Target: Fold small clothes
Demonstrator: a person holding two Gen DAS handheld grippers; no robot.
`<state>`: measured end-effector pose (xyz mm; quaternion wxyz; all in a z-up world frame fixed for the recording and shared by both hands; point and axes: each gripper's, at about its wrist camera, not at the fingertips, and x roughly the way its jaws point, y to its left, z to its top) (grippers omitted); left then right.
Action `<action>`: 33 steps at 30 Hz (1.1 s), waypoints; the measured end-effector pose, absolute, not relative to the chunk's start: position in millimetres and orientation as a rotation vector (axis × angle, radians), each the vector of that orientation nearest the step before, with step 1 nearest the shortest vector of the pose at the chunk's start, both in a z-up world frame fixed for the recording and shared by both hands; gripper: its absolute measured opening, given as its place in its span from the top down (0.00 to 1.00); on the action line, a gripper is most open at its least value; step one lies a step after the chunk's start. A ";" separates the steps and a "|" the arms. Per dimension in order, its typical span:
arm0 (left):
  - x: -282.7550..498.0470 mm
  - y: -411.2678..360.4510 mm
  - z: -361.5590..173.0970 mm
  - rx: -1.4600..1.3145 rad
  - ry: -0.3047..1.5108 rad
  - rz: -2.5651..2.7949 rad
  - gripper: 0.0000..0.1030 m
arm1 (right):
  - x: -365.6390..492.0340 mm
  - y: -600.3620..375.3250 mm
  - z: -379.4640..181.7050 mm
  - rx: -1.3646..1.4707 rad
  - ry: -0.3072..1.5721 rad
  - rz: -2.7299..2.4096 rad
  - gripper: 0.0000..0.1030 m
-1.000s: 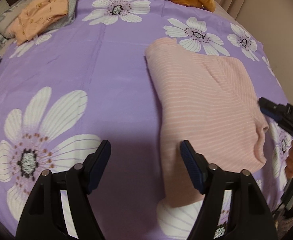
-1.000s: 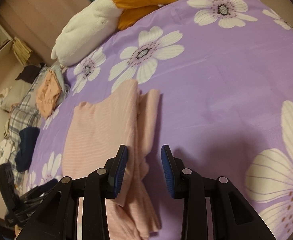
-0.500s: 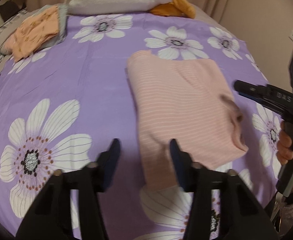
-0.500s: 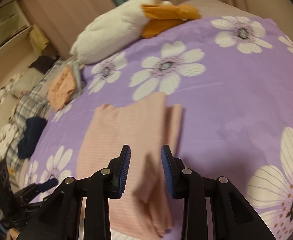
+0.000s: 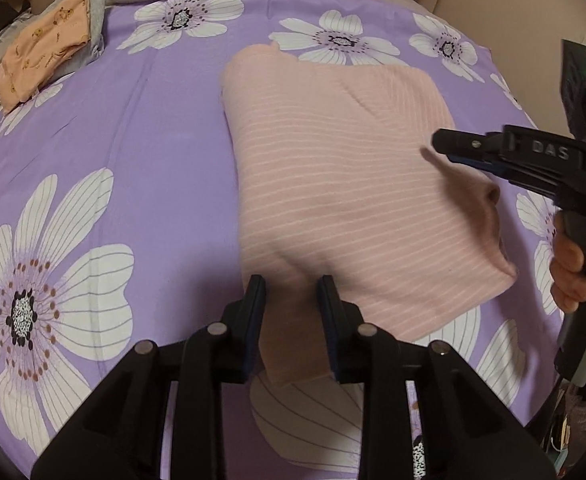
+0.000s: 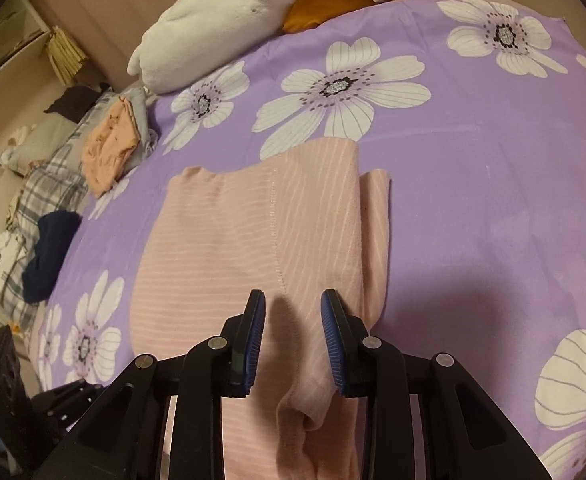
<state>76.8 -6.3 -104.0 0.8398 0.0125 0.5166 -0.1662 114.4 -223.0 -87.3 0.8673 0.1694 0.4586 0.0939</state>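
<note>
We find the pink striped top (image 5: 345, 184) lying partly folded on the purple floral bedsheet (image 5: 141, 152), its sides turned in and a sleeve cuff (image 6: 305, 416) resting on the right edge. A narrow strip of the lower layer protrudes beyond the folded flap on that side.

The left gripper (image 5: 291, 300) stands over the near left corner of the top, jaws parted with the fabric edge showing between them; we cannot confirm contact with the cloth. The right gripper (image 6: 291, 320) hangs above the cuff end, jaws likewise parted and holding nothing. In the left wrist view it appears side-on above the garment, casting a shadow on it.

We judge the step in hand to be taking the near hem at both corners for the lengthwise fold. To do it well, each gripper should close on all layers at its corner, the cuff included, so nothing slips out when lifted. Both ends should rise level and travel together toward the collar, keeping the edges square. The protruding strip may need tucking first.

A folded orange printed garment (image 5: 41, 60) lies on grey cloth at the far left edge, beside a white and orange plush toy (image 6: 233, 12). Plaid bedding (image 6: 49, 184) and a dark navy item (image 6: 49, 256) sit off the sheet.
</note>
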 end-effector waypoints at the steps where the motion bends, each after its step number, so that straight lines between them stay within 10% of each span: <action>1: 75.6 -5.5 -102.9 0.026 1.089 -0.345 0.73 | 111.0 -223.2 -84.6 0.361 0.953 0.203 0.69; 20: 63.9 -3.0 -109.4 0.042 1.096 -0.316 0.68 | 48.1 -213.4 -107.5 0.218 1.022 0.233 0.69; 33: 50.2 12.5 -92.3 0.051 1.069 -0.221 0.35 | 28.5 -213.9 -88.9 0.181 0.996 0.230 0.69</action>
